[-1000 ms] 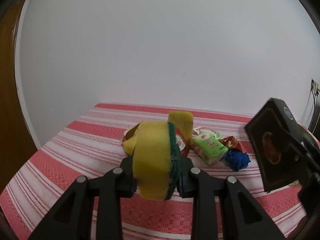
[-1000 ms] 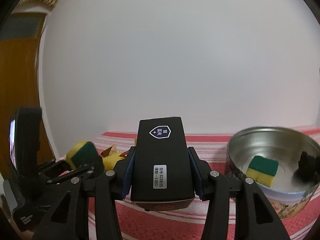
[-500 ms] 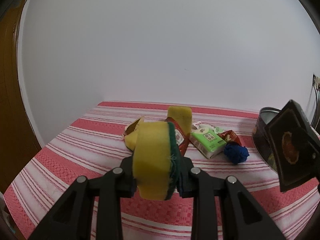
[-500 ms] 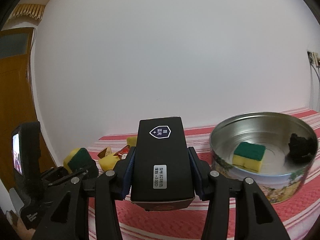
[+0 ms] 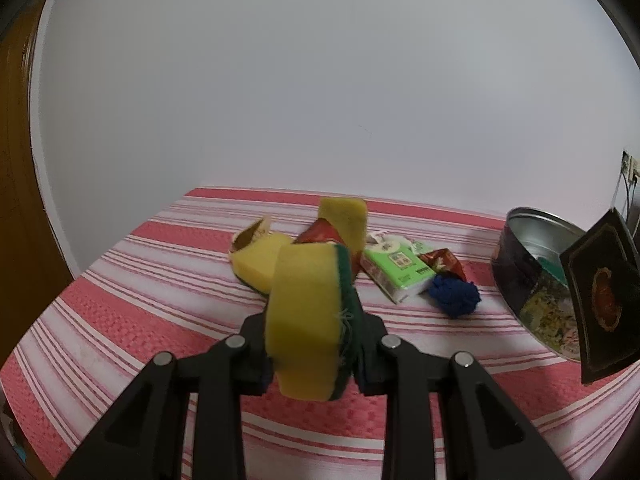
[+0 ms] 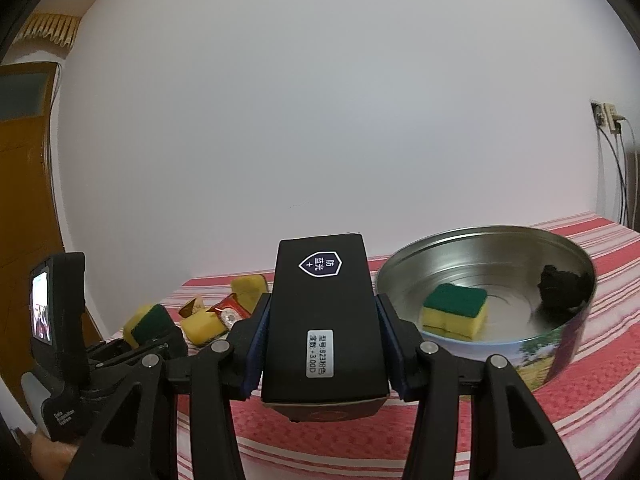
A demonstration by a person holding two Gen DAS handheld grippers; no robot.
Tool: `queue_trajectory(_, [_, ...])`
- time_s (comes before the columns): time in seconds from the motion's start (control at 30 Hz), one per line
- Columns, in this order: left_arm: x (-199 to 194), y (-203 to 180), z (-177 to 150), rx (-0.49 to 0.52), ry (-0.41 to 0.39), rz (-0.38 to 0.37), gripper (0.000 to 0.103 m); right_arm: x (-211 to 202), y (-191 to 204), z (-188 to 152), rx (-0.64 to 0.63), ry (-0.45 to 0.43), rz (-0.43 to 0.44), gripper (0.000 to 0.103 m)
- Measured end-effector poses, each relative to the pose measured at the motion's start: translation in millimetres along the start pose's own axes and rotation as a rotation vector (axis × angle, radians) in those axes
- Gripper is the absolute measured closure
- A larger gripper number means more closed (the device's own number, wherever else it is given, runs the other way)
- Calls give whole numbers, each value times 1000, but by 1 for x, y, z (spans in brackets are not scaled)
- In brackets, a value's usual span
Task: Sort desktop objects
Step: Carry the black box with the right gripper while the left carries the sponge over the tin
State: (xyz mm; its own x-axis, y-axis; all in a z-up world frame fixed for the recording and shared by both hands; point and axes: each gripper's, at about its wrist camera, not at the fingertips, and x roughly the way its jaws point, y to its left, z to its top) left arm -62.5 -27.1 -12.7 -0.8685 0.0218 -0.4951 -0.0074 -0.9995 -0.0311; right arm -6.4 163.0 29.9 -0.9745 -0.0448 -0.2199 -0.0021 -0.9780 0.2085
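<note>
My left gripper point(image 5: 314, 354) is shut on a yellow sponge with a green scrub side point(image 5: 308, 316), held above the red striped tablecloth point(image 5: 160, 300). My right gripper point(image 6: 322, 340) is shut on a black box point(image 6: 324, 316) with a white label, held left of a round metal tin point(image 6: 556, 356). The tin holds a yellow-green sponge point(image 6: 456, 310) and a black ball of yarn point(image 6: 562, 288). In the left wrist view the tin point(image 5: 532, 280) and the black box point(image 5: 600, 300) are at the right edge.
On the cloth lie two more yellow sponges point(image 5: 260, 266) point(image 5: 344, 220), a green tissue pack point(image 5: 396, 272), red snack packets point(image 5: 444, 262) and a blue yarn ball point(image 5: 454, 296). A white wall stands behind. A wooden door point(image 6: 24, 184) is at the left.
Both grippers have moved right with their loads. The tin has come further into both views, and the black box now hangs next to its rim.
</note>
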Motion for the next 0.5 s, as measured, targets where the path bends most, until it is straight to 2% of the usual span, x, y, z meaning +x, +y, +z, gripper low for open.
queue_trajectory(0.1, [-1,-9,-1,7,8,-20,75,-11,-3,0,8,-4,-5,51])
queue_trajectory(0.2, [-3,-17,-2,22,3,-33,75,-16,-5,0,-29,-20,-45,51])
queue_trajectory(0.5, [-3,-46,-4,43,18,-88,75,-25,-34,2,-15,-46,-105,51])
